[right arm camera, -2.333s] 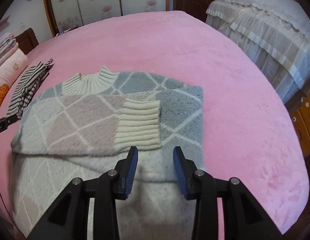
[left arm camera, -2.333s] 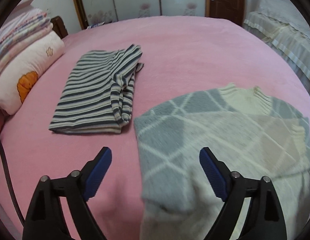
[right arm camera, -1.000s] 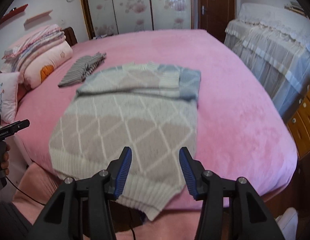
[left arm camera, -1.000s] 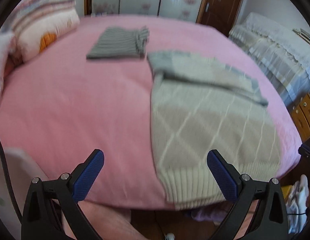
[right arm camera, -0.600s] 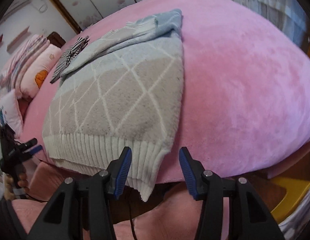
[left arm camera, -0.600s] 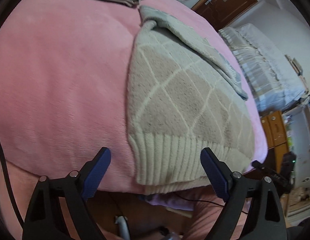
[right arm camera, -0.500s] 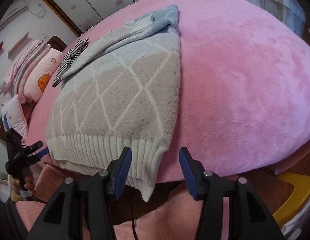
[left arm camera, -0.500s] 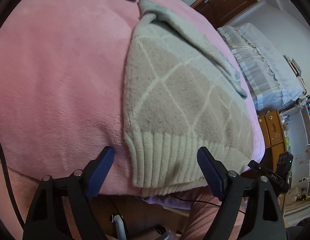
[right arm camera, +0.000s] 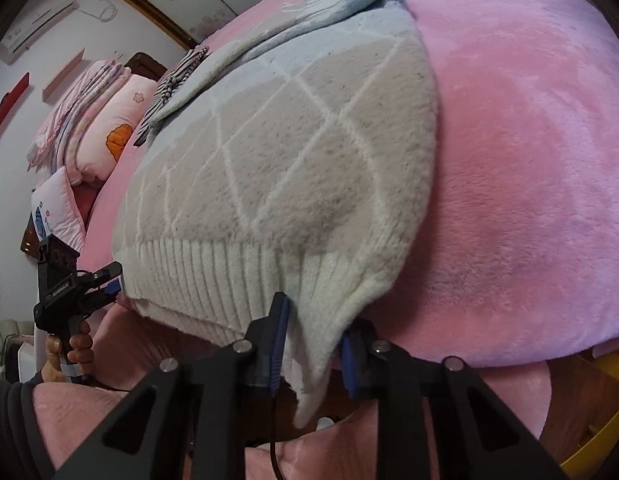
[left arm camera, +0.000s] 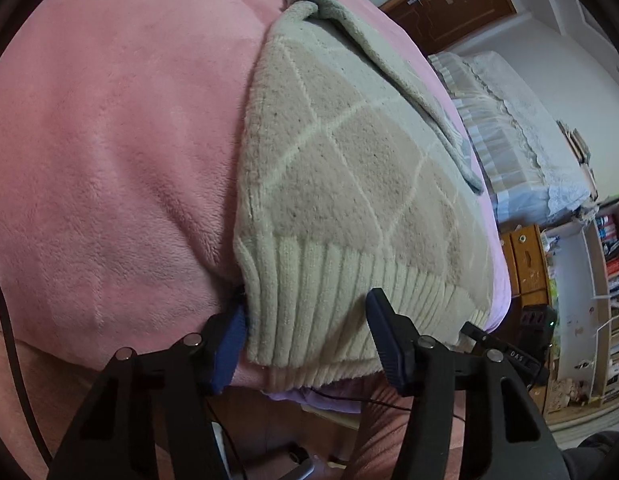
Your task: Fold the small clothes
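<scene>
Pink plush bed (left arm camera: 109, 140) carries the diamond-patterned sweater (left arm camera: 349, 152), its ribbed hem (right arm camera: 229, 276) hanging over the near edge and its long axis running away toward the collar end. Each gripper is closing on a hem corner: the left gripper (left arm camera: 305, 320) not yet pinching, the right gripper (right arm camera: 313, 340) with knit between its pads. A shallow bite on the stretchy rib could likely slip, skewing the fold.

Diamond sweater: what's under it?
The diamond sweater lies on the pink blanket, ribbed hem hanging past the bed edge. Purple fabric peeks out below the hem. Whatever lies beneath the sweater's body is covered.
</scene>
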A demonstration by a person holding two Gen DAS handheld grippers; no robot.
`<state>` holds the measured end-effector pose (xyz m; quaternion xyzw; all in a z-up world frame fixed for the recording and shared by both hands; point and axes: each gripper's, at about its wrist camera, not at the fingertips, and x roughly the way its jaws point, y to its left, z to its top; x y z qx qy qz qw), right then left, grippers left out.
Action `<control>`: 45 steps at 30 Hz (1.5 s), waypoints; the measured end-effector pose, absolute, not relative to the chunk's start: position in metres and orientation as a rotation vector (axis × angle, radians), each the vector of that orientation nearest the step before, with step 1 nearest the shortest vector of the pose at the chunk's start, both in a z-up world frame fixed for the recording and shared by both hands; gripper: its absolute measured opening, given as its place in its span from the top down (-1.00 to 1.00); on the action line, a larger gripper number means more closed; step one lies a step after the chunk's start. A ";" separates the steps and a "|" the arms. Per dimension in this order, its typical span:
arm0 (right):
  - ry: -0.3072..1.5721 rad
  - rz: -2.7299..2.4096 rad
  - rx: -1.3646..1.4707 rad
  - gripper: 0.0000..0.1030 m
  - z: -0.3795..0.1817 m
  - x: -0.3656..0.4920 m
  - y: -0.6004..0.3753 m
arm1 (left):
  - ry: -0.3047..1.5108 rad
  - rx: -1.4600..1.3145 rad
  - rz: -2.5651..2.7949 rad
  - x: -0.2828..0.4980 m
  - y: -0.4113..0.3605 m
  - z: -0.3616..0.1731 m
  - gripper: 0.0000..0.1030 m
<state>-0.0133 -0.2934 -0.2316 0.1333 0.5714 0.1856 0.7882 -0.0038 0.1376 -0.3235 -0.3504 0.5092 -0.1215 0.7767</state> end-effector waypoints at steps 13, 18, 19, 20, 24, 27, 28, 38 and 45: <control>1.219 0.438 0.284 0.84 -0.218 -0.018 -0.290 | 1.140 -0.874 -0.310 -0.003 0.132 -0.321 0.80; 1.152 0.491 0.288 0.85 -0.181 -0.022 -0.288 | 1.054 -0.901 -0.359 -0.007 0.142 -0.291 0.84; 1.131 0.501 0.293 0.85 -0.172 -0.022 -0.287 | 1.035 -0.907 -0.369 -0.004 0.142 -0.282 0.84; 1.113 0.509 0.296 0.85 -0.165 -0.021 -0.287 | 1.018 -0.914 -0.379 -0.002 0.142 -0.274 0.84; 1.034 0.552 0.319 0.85 -0.131 -0.007 -0.279 | 0.949 -0.921 -0.408 0.019 0.138 -0.237 0.84; 0.974 0.581 0.322 0.85 -0.108 0.011 -0.270 | 0.922 -0.928 -0.390 0.042 0.138 -0.215 0.84; 0.957 0.588 0.319 0.85 -0.102 0.018 -0.267 | 0.913 -0.929 -0.378 0.051 0.138 -0.208 0.84; 0.803 0.535 0.390 0.86 -0.047 0.136 -0.268 | 0.844 -0.977 -0.203 0.182 0.176 -0.170 0.84; 0.821 0.433 0.436 0.86 -0.070 0.246 -0.271 | 0.877 -0.976 -0.120 0.296 0.187 -0.190 0.84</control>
